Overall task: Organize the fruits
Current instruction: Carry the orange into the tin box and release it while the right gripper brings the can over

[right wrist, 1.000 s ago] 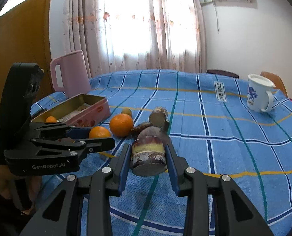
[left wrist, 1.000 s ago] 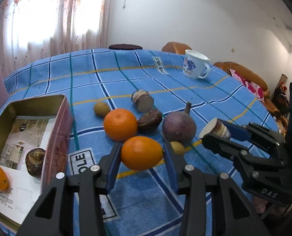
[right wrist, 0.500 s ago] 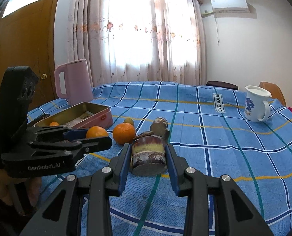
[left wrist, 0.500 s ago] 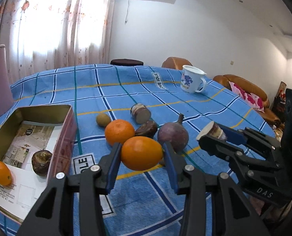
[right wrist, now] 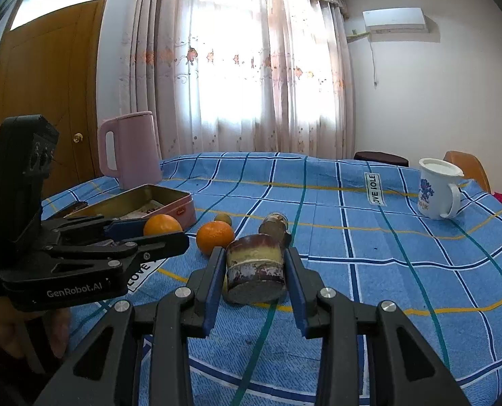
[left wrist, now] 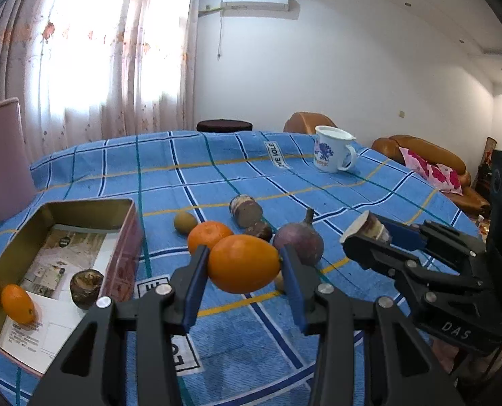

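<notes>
Transport is the step in hand: the left gripper (left wrist: pixel 245 265) clamps an oval orange fruit (left wrist: pixel 244 263) above the surface (left wrist: pixel 217 176), and the right gripper (right wrist: pixel 255 272) clamps a cut taro chunk (right wrist: pixel 255 270). Next, each load needs carrying left over the tin box (left wrist: pixel 129 233) and releasing. Inside lie one orange fruit (left wrist: pixel 17 303) and one taro piece (left wrist: pixel 86 284). Farther out, roughly five pieces remain loose.
</notes>
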A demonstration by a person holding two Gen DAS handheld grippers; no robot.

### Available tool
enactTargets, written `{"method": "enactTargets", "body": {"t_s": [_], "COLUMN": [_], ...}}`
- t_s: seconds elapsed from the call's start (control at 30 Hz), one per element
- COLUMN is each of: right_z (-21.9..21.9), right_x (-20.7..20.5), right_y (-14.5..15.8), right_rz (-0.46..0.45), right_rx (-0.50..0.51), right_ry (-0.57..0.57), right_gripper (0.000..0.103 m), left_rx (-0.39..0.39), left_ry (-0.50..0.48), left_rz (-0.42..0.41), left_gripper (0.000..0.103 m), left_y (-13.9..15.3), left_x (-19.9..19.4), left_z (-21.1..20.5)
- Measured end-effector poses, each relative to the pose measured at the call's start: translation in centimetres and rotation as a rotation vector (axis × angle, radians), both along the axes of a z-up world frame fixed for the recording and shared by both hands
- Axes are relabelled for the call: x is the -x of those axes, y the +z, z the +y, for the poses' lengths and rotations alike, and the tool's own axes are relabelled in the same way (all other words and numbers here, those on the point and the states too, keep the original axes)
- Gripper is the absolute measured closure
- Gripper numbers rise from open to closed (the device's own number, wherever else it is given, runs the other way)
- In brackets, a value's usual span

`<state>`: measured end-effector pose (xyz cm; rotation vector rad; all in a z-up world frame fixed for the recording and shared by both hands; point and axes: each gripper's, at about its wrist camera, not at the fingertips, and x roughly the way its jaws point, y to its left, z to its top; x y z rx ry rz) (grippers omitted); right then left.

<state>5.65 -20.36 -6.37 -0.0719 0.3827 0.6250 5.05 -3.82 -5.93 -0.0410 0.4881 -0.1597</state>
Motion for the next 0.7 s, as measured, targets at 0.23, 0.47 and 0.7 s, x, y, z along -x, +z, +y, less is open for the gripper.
{"method": "enactTargets", "body": {"t_s": [0.23,0.47,0.7], "right_z": [-0.1,-0.4,-0.6], "right_x": [0.4,0.7,1.2], "right_y": [0.1,0.1,0.2], "right_rz": [-0.026,-0.048,-0.084], "right_rx": [-0.006,-0.013,-0.026], "right_ry": [0.002,-0.001,-0.003], "right_gripper": [0.066,0.066,0.066], "left_rx": [0.000,-0.009,-0.027], "left_ry": [0.011,0.028,0.045], "left_rz": [-0.031,-0.070,-0.115], "left_gripper": [0.059,0.059,0.059], "left_y": [0.3,0.8,1.4], "left_x": [0.5,1.0,1.7], "left_z": [0.1,0.3,0.3]}}
